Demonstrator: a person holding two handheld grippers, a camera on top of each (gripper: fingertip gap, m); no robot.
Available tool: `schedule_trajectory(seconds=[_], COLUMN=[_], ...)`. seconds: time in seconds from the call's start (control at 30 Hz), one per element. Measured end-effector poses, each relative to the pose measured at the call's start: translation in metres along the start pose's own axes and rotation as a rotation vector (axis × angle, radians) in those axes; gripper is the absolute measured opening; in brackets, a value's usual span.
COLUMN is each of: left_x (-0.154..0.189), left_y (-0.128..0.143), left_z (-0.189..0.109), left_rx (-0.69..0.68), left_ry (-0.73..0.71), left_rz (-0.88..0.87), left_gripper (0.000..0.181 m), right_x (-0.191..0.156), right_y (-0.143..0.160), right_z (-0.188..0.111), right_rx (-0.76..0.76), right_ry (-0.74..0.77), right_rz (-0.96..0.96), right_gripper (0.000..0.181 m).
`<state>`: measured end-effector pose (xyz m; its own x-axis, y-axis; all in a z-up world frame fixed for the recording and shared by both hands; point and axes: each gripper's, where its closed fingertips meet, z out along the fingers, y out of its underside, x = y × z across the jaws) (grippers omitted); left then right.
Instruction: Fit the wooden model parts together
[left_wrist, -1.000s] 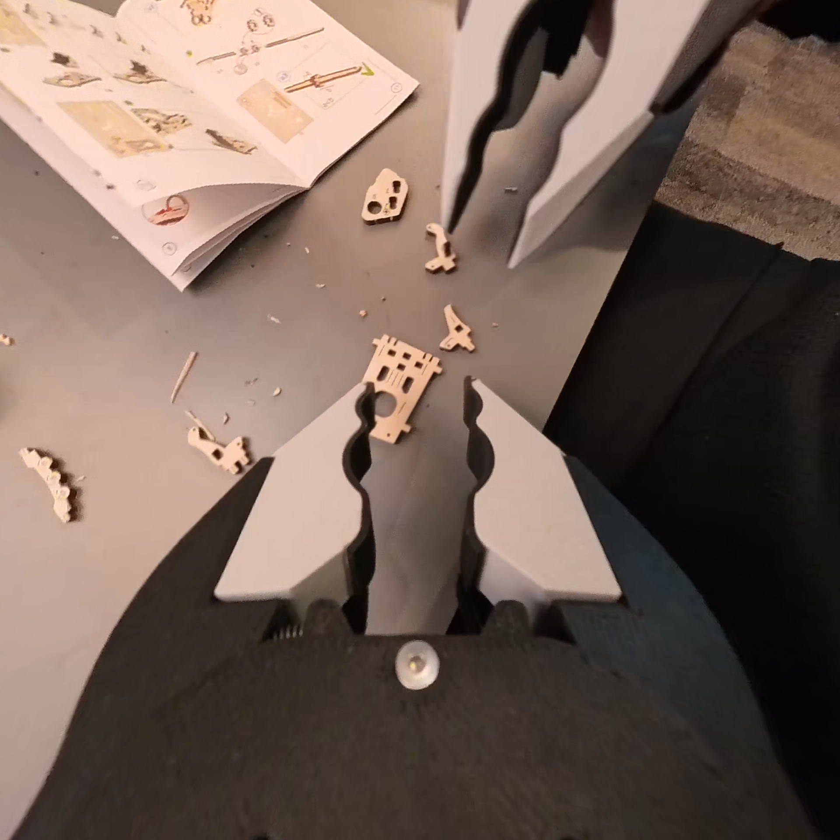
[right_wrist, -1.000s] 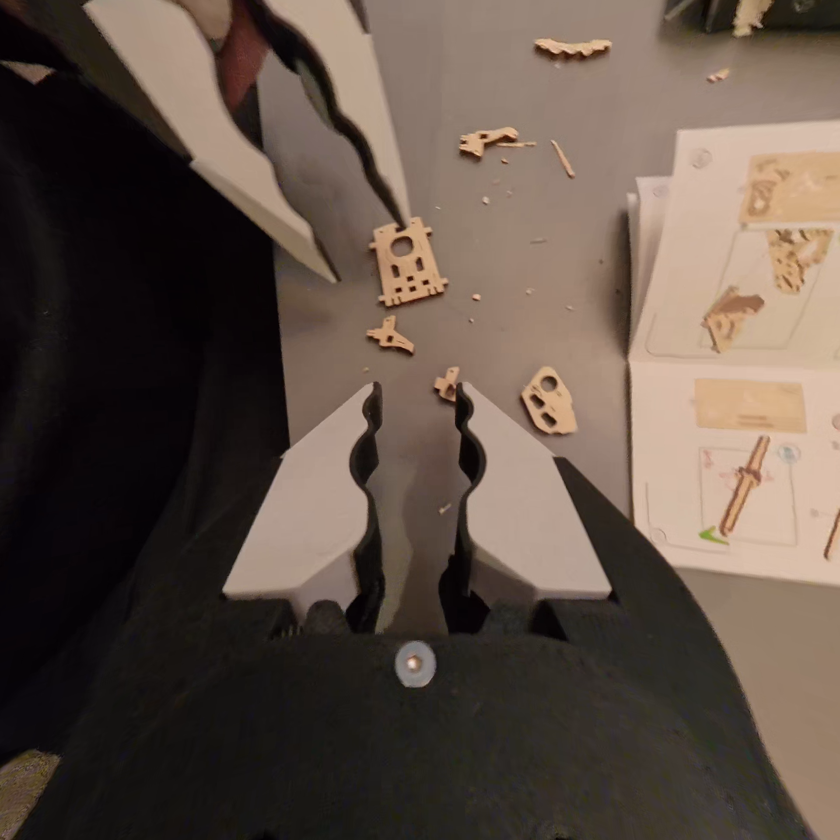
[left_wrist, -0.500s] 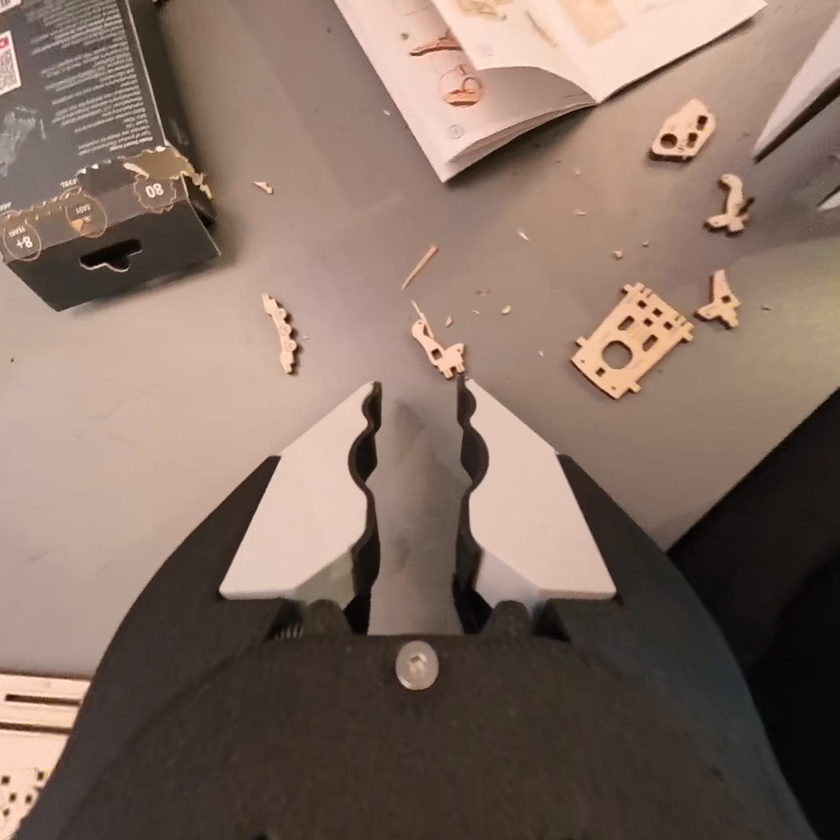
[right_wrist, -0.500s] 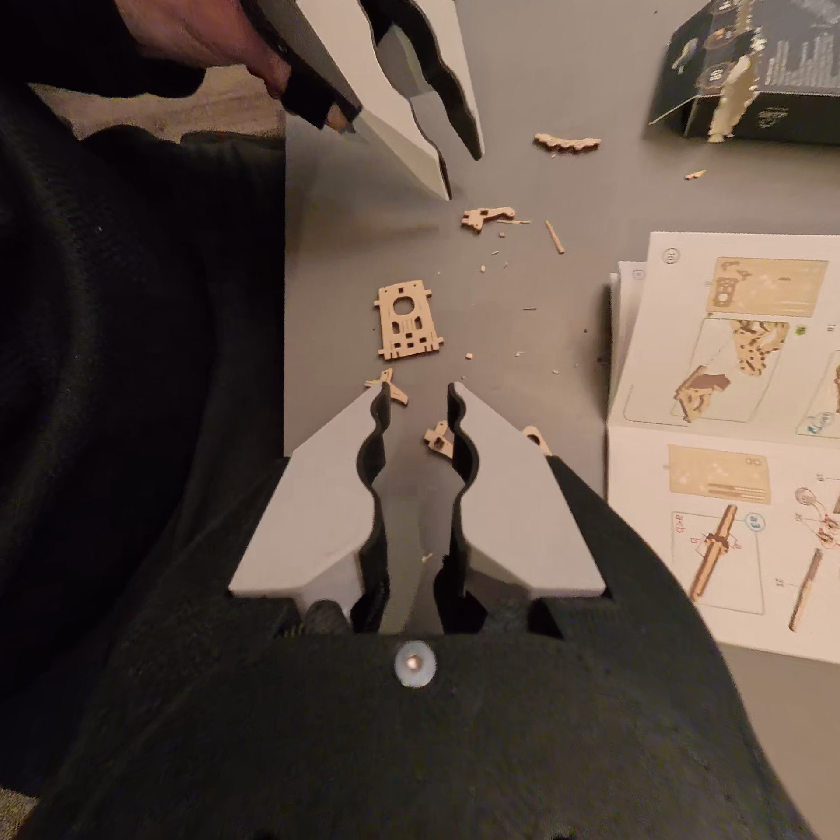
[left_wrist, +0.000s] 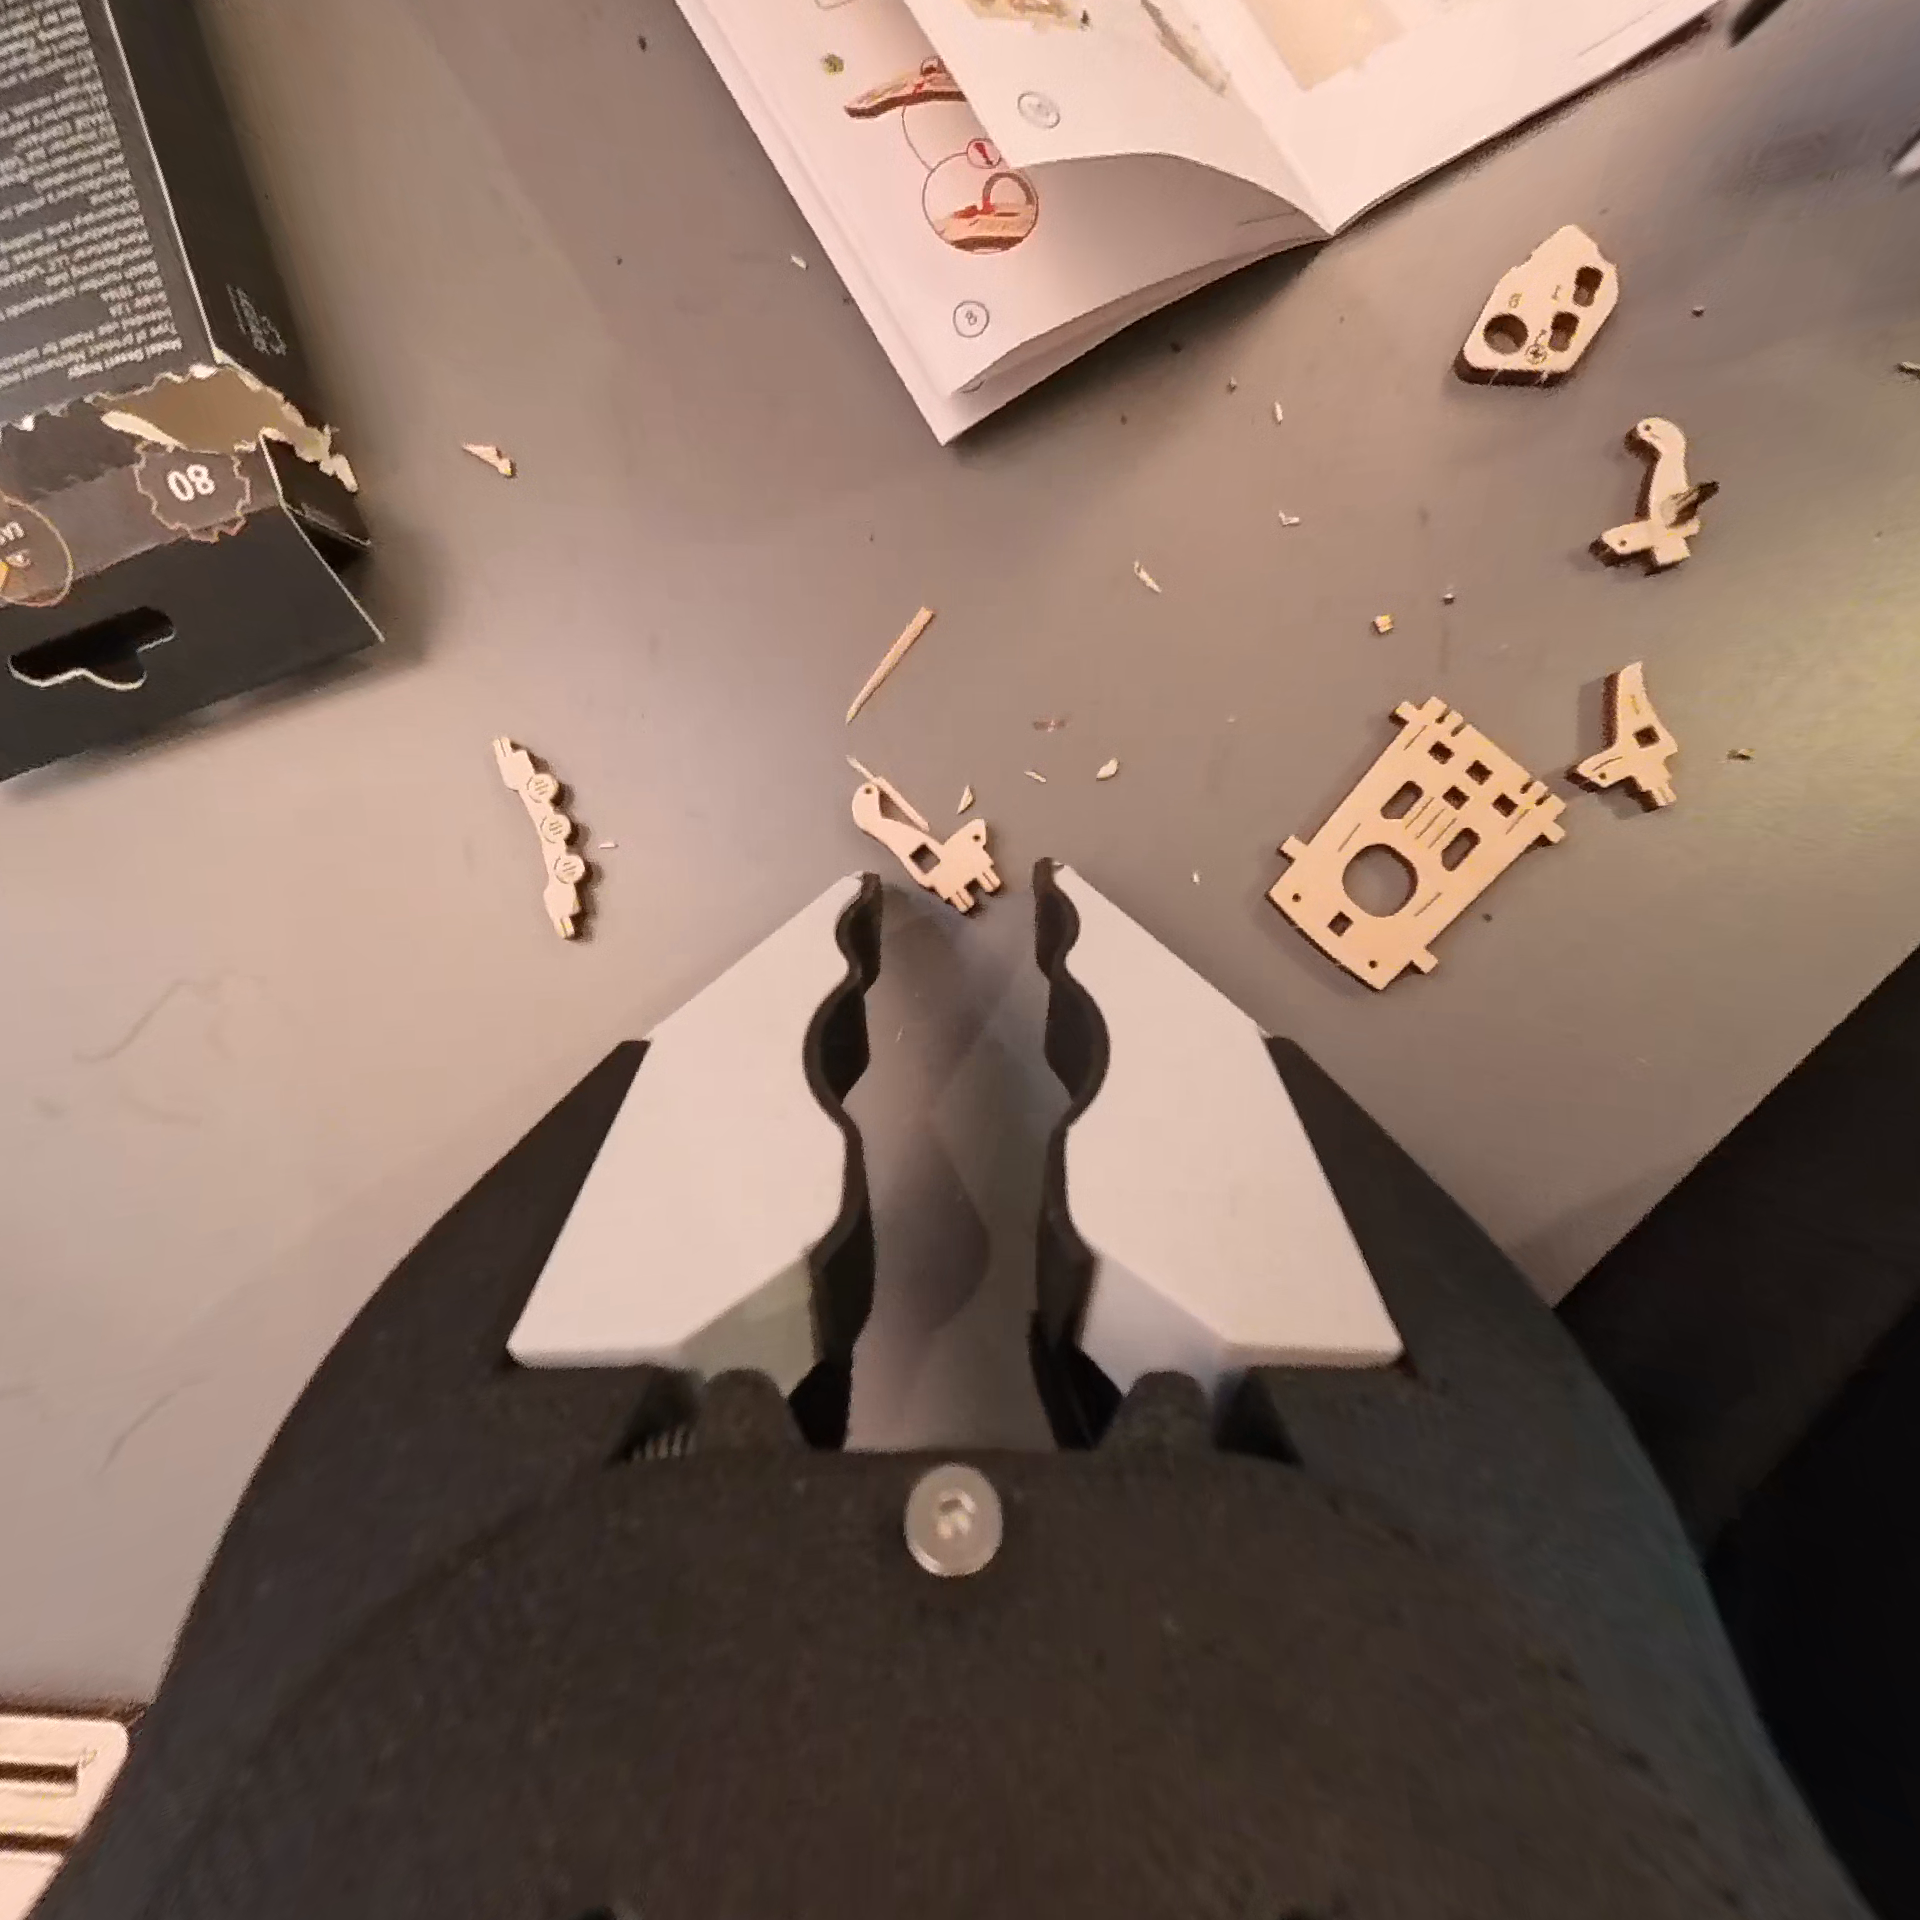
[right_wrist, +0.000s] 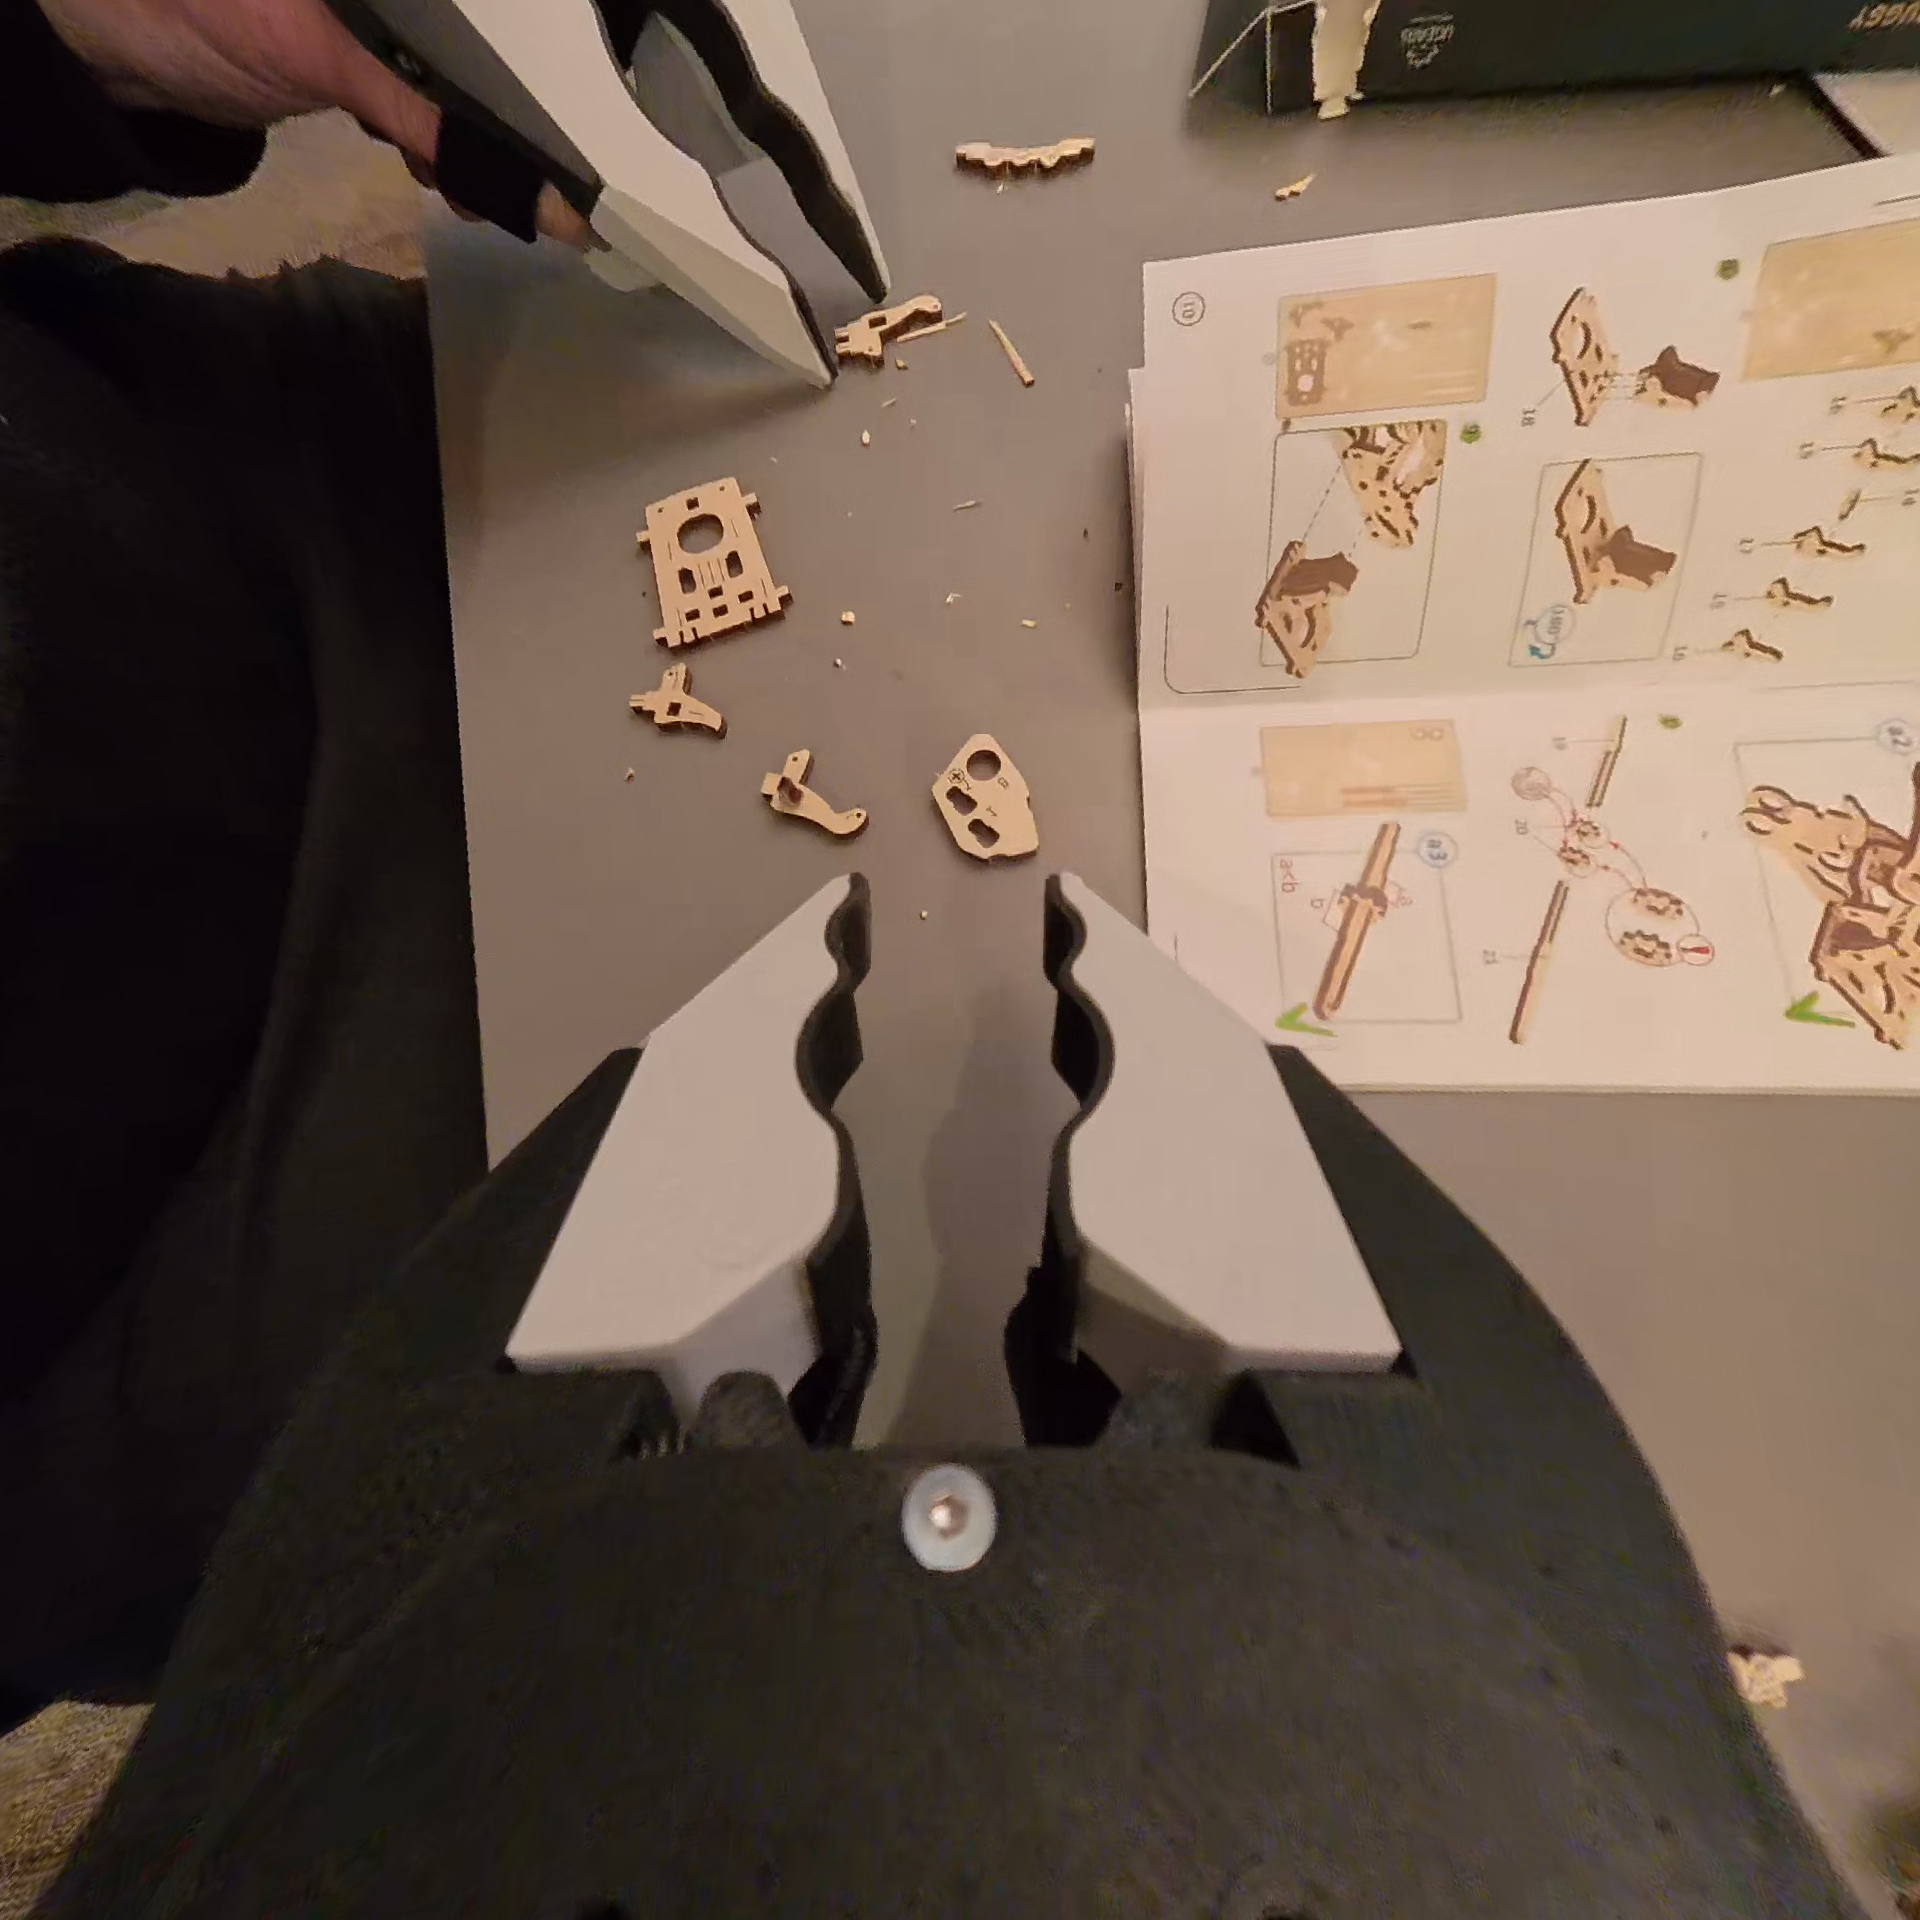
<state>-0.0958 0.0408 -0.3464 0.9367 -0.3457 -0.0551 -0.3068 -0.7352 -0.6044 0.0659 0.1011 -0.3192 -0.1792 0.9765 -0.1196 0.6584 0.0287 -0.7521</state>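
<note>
Left gripper (left_wrist: 956, 878) open at hooked part (left_wrist: 925, 847); booklet (right_wrist: 1507, 644), box (left_wrist: 125, 436) nearby.

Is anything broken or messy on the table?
Yes. The black box at the far left has a ragged, torn edge where it was opened. Small wood splinters and crumbs lie scattered on the grey table among the loose wooden parts. None of the parts looks broken.

Layout of parts on the table (left_wrist: 675, 582)

A hooked part (left_wrist: 925, 847) is positioned just ahead of the left gripper (left_wrist: 956, 883), between a toothed strip (left_wrist: 545, 836) at the left and a slotted plate (left_wrist: 1413, 842) at the right. A booklet (left_wrist: 1122, 187) is placed behind them, and a box (left_wrist: 156, 436) at the far left.
</note>
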Motion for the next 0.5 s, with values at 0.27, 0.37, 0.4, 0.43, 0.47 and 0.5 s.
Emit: schedule_trajectory(seconds=[0.27, 0.37, 0.4, 0.43, 0.47, 0.5], left_x=[0.006, 0.016, 0.020, 0.024, 0.029, 0.032], left_y=[-0.004, -0.008, -0.010, -0.012, -0.013, -0.013], left_z=[-0.005, -0.009, -0.010, -0.010, -0.010, -0.009], left_rx=[0.027, 0.043, 0.050, 0.060, 0.065, 0.064], left_ry=[0.013, 0.032, 0.038, 0.048, 0.063, 0.072], left_rz=[0.017, 0.055, 0.063, 0.069, 0.073, 0.079], left_gripper=[0.034, 0.034, 0.034, 0.034, 0.034, 0.034], right_x=[-0.003, -0.016, -0.022, -0.028, -0.033, -0.037], right_y=[0.000, -0.002, -0.004, -0.004, -0.002, 0.001], right_z=[0.024, 0.026, 0.025, 0.025, 0.026, 0.027], right_rx=[-0.073, -0.067, -0.056, -0.061, -0.079, -0.101], right_ry=[-0.043, -0.091, -0.113, -0.137, -0.161, -0.173], right_rz=[-0.089, -0.163, -0.200, -0.228, -0.254, -0.295], right_gripper=[0.033, 0.027, 0.023, 0.022, 0.020, 0.014])
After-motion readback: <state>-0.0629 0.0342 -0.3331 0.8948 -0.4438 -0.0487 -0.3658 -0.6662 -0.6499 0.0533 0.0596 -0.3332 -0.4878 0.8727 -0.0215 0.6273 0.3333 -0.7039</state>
